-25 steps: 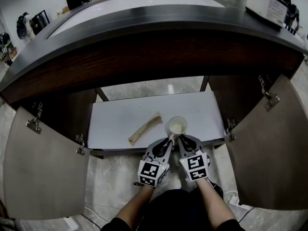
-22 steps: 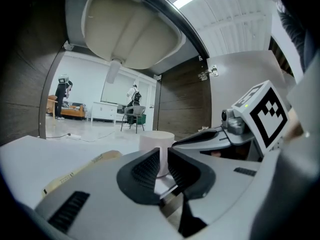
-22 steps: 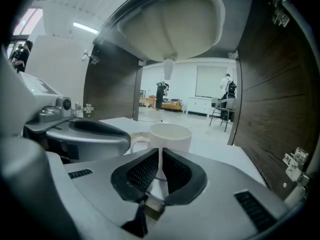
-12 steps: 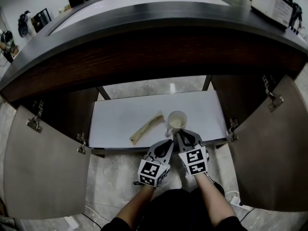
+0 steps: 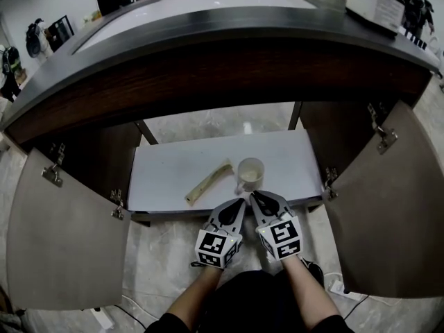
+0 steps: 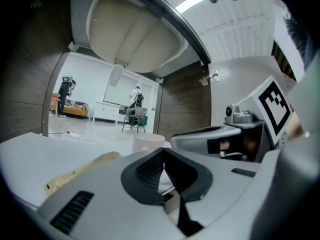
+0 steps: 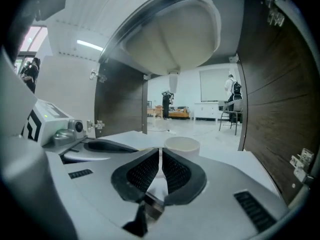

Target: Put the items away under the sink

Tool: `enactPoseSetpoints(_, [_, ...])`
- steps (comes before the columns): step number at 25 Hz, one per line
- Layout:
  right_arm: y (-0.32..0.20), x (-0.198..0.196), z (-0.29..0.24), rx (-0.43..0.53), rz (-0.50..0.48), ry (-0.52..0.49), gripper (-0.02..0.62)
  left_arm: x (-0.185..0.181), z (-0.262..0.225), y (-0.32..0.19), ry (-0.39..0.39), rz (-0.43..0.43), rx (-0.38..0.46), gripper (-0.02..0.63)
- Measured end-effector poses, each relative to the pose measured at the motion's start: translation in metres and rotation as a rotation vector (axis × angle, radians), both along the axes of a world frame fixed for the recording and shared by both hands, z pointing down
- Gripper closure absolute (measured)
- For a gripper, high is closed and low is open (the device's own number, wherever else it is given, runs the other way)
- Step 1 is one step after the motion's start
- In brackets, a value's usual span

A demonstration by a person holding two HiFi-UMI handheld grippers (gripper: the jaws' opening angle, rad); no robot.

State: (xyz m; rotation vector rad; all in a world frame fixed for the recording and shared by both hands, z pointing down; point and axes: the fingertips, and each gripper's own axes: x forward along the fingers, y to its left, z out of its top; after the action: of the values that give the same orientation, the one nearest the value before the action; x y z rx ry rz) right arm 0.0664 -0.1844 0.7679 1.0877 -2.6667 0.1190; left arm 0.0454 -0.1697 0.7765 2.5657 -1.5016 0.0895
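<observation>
— What's at the far left of the head view?

— A cupboard door (image 5: pixel 66 234) swung wide open, its hinges showing. Right of it is the white shelf (image 5: pixel 173 165), below the dark worktop (image 5: pixel 208 30).

— And on the shelf?

— Left of centre lies a paper-wrapped stick (image 5: pixel 208 183), flat and slanted, its far end pointing toward the cup (image 5: pixel 250 174). The two are near but apart.

— Where is the left gripper (image 5: pixel 240 202)?

— Low in the centre of the frame, at the shelf's front edge. Its fingers (image 6: pixel 150 171) have just been closing and now meet at the tips, with nothing between them.

— Then the cup?

— Upright on the shelf near the front edge, just beyond both grippers' tips (its open mouth faces up). In both gripper views it stands past the fingertips, under the pale sink (image 7: pixel 175 34) bowl.

— The right gripper (image 5: pixel 255 195)?

— Just beside the left one, pointing at the cup. Its fingers (image 7: pixel 145 171) are drawn together too, holding nothing.

— And the right edge?

— The other door (image 5: pixel 385 207), also wide open.
</observation>
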Motion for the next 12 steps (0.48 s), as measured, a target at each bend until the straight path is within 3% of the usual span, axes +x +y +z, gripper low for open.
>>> enactPoseSetpoints(12, [0.032, 0.018, -0.058, 0.075, 0.007, -0.091, 0.554, 0.017, -0.062, 0.018, 0.038, -0.008, 0.122, 0.597])
